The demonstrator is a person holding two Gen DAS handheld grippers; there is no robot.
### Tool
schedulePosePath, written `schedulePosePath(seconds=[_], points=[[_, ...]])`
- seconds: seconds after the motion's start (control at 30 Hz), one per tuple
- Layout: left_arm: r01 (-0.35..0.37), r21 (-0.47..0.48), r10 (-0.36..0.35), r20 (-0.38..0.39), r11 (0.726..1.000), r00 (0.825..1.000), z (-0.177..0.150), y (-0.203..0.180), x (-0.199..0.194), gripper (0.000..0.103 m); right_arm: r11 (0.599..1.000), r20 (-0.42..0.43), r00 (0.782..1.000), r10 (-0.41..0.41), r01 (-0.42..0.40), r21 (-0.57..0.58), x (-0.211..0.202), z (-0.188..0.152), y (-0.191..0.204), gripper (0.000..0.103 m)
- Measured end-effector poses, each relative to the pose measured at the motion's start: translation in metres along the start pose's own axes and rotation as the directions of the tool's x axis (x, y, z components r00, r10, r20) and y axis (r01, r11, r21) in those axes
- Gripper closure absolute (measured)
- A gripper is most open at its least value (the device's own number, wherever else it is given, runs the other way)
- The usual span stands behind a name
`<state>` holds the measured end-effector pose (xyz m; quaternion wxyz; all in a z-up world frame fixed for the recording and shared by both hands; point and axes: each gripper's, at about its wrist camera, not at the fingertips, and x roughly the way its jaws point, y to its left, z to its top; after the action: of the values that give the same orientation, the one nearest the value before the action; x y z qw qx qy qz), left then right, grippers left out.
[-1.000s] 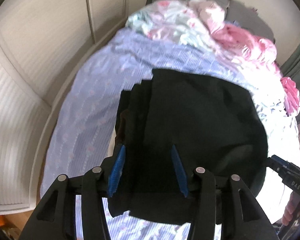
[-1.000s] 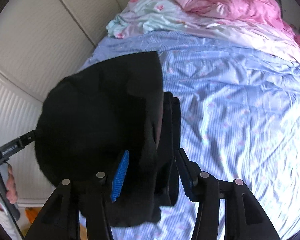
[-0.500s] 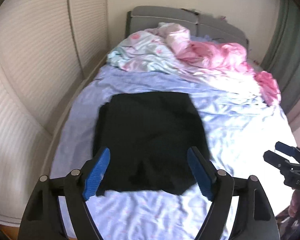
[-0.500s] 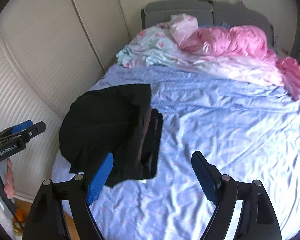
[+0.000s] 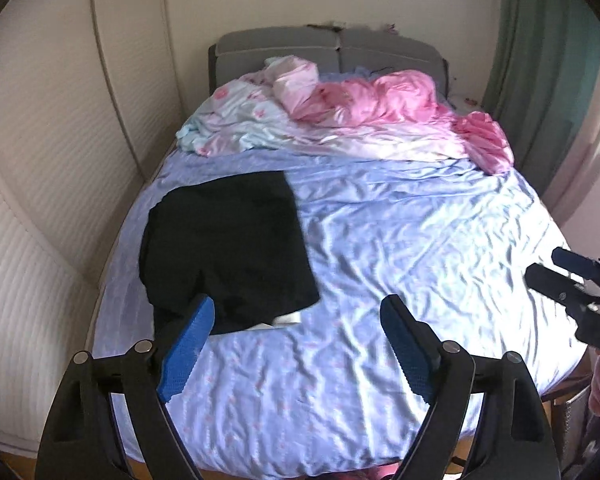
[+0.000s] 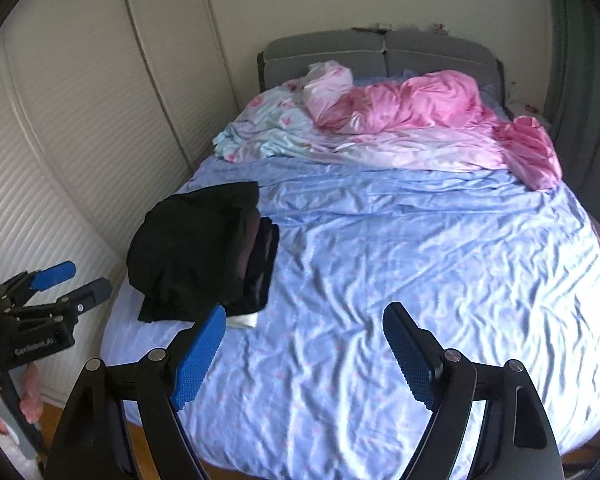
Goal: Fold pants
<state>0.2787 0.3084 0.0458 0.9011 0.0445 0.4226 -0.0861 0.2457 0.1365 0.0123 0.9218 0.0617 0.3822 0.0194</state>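
— So, what has changed in the last second?

— Both grippers have let go and pulled back. A second ago the left gripper [image 5: 296, 348] and the right gripper [image 6: 300, 356] were close over the pants [image 5: 224, 252], fingers narrow on the dark cloth. Half a second ago the fingers were already wide, and now they stand wide with nothing between them, well apart from the cloth.

— And where are the pants?

— On the left side of the bed [image 5: 400, 240], near the wardrobe [image 5: 40, 160], lying as a compact black bundle on the blue sheet. From the right wrist view you can see stacked layers along its right edge, and a small white bit, perhaps a tag, peeks out at the near edge.

— Does that mean the task is finished?

— I judge it close to done, or done: the bundle is folded over several times and both tools are retreating. The top layer looks a little rumpled, so a final smoothing might be wanted, but that is a guess.

— Any writing?

— The left tool's body, seen from the right wrist, carries white lettering that looks like "GenRobot.AI". On the right tool, seen from the left wrist, only "DA" shows before the frame cuts it. Nothing else is readable. The pink duvet [image 6: 412, 108] lies heaped by the headboard [image 6: 380, 52].
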Motion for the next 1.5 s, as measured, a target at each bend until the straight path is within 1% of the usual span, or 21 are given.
schedulePosePath(seconds=[0.2, 0.4, 0.6, 0.8, 1.2, 1.23, 1.3, 1.33, 1.5], points=[[0.024, 0.03, -0.024, 0.023, 0.999, 0.999, -0.022, -0.051, -0.035, 0.013, 1.0, 0.009, 1.0, -0.01, 0.01, -0.01, -0.04, -0.03, -0.024, 0.021], [0.023, 0.037, -0.024, 0.031, 0.999, 0.999, -0.044, -0.083, -0.059, 0.013, 1.0, 0.017, 1.0, -0.006, 0.006, 0.001, -0.074, -0.057, -0.047, 0.021], [0.005, 0.029, -0.006, 0.027, 1.0, 1.0, -0.061, -0.099, -0.073, 0.011, 1.0, 0.03, 1.0, 0.0, 0.0, -0.005, -0.097, -0.075, -0.06, 0.021], [0.012, 0.025, -0.012, 0.03, 1.0, 0.999, -0.073, -0.116, -0.085, 0.011, 1.0, 0.034, 0.999, 0.002, -0.002, -0.012, -0.114, -0.091, -0.07, 0.021], [0.025, 0.048, -0.027, 0.042, 0.999, 0.999, -0.083, -0.144, -0.1, 0.01, 1.0, 0.041, 0.999, -0.009, 0.009, -0.002, -0.132, -0.108, -0.087, 0.021], [0.021, 0.052, -0.024, 0.042, 0.998, 0.999, -0.083, -0.146, -0.101, 0.01, 1.0, 0.041, 0.999, -0.007, 0.007, -0.002, -0.133, -0.109, -0.088, 0.021], [0.012, 0.055, -0.014, 0.047, 0.998, 0.999, -0.084, -0.149, -0.103, 0.004, 1.0, 0.04, 0.999, -0.011, 0.011, -0.003, -0.135, -0.111, -0.088, 0.021], [0.008, 0.057, -0.011, 0.049, 0.998, 0.999, -0.084, -0.149, -0.104, 0.003, 1.0, 0.042, 0.999, -0.011, 0.011, -0.004, -0.135, -0.112, -0.089, 0.021], [0.004, 0.066, -0.007, 0.052, 0.998, 0.999, -0.085, -0.153, -0.106, 0.002, 1.0, 0.035, 0.999, -0.013, 0.013, -0.003, -0.137, -0.114, -0.092, 0.021]])
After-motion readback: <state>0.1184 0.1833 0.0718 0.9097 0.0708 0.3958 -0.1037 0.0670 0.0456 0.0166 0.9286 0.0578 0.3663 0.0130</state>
